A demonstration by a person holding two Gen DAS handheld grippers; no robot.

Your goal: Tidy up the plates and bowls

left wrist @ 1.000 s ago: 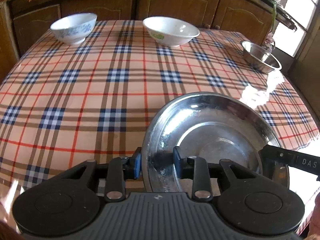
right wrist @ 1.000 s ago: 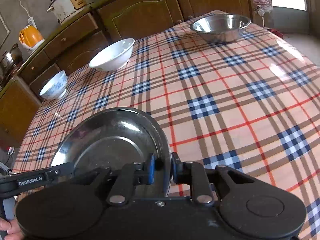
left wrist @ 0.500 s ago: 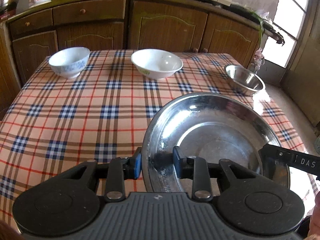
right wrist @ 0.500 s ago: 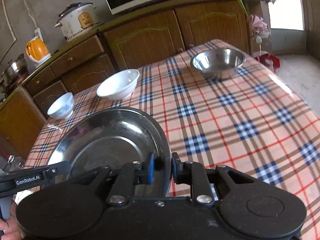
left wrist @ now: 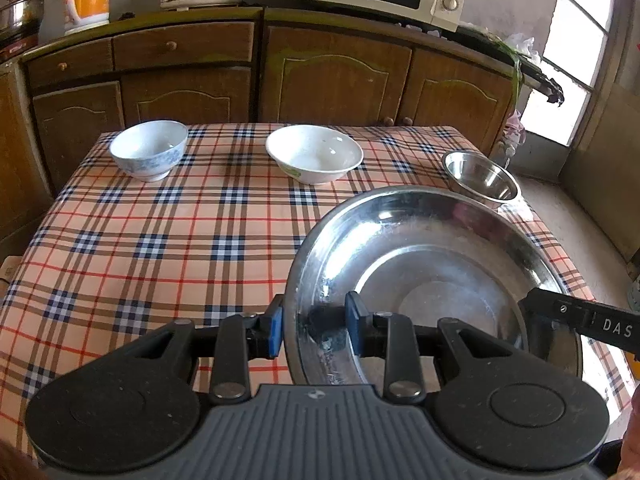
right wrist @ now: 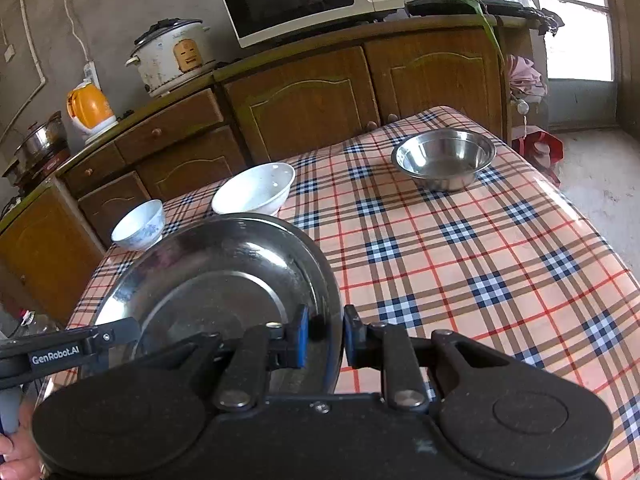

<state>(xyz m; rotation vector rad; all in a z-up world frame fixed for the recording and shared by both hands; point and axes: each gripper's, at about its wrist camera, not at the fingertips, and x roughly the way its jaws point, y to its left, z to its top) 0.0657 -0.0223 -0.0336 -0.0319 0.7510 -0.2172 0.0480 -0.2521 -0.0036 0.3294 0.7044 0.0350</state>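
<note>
A wide steel plate (left wrist: 432, 276) hangs above the checked tablecloth (left wrist: 160, 240), gripped on opposite rims: the left gripper (left wrist: 314, 326) clenches its 9 o'clock edge, the right gripper (right wrist: 323, 336) its 3 o'clock edge. It looks rigid, fairly light and slick, so thin rim pinches could slip if it tilts. Beyond sit a blue-patterned bowl (left wrist: 149, 154) at 11 o'clock, a white bowl (left wrist: 314, 153) at 12, both likely breakable, and a steel bowl (left wrist: 482, 178) at 1 o'clock.
</note>
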